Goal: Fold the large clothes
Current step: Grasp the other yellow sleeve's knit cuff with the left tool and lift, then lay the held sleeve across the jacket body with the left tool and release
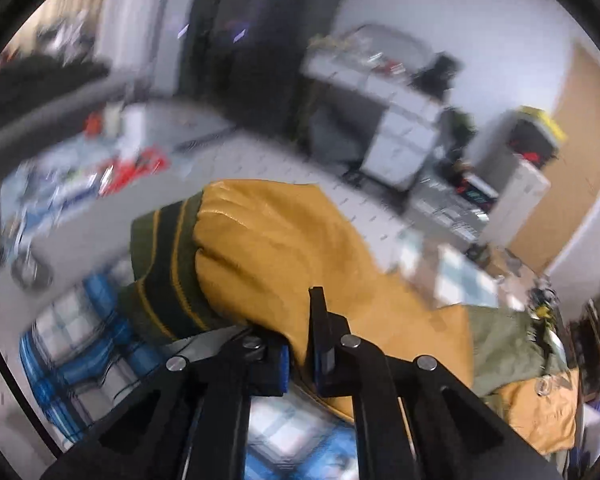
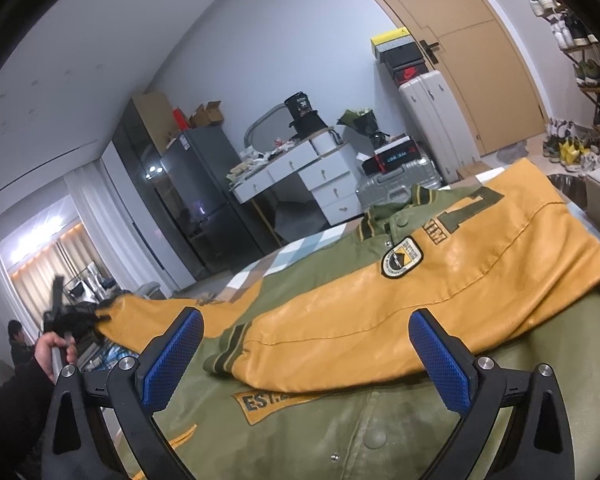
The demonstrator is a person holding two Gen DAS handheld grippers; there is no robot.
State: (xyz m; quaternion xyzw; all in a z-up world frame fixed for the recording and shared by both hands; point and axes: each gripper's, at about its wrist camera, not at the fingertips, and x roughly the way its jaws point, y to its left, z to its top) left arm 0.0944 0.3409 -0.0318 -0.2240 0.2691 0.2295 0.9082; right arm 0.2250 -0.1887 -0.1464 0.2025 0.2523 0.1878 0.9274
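Note:
An olive and mustard varsity jacket [image 2: 340, 420] lies face up on the bed. One mustard sleeve [image 2: 380, 320] is folded across its chest. The other sleeve [image 1: 284, 248], with a striped green cuff [image 1: 168, 264], is lifted off the bed. My left gripper [image 1: 302, 360] is shut on this sleeve just behind the cuff, with the leather pinched between the blue pads. In the right wrist view that left gripper [image 2: 66, 316] shows at far left, held in a hand [image 2: 48, 350]. My right gripper [image 2: 308, 360] hovers open over the jacket's lower front, nothing between its fingers.
A blue and white plaid bedcover [image 1: 80, 352] lies under the jacket. Beyond the bed stand a white drawer desk [image 2: 300, 176], a dark fridge [image 2: 204, 200], suitcases [image 2: 432, 120] and a shoe rack [image 2: 592, 80]. A person [image 2: 18, 344] sits at far left.

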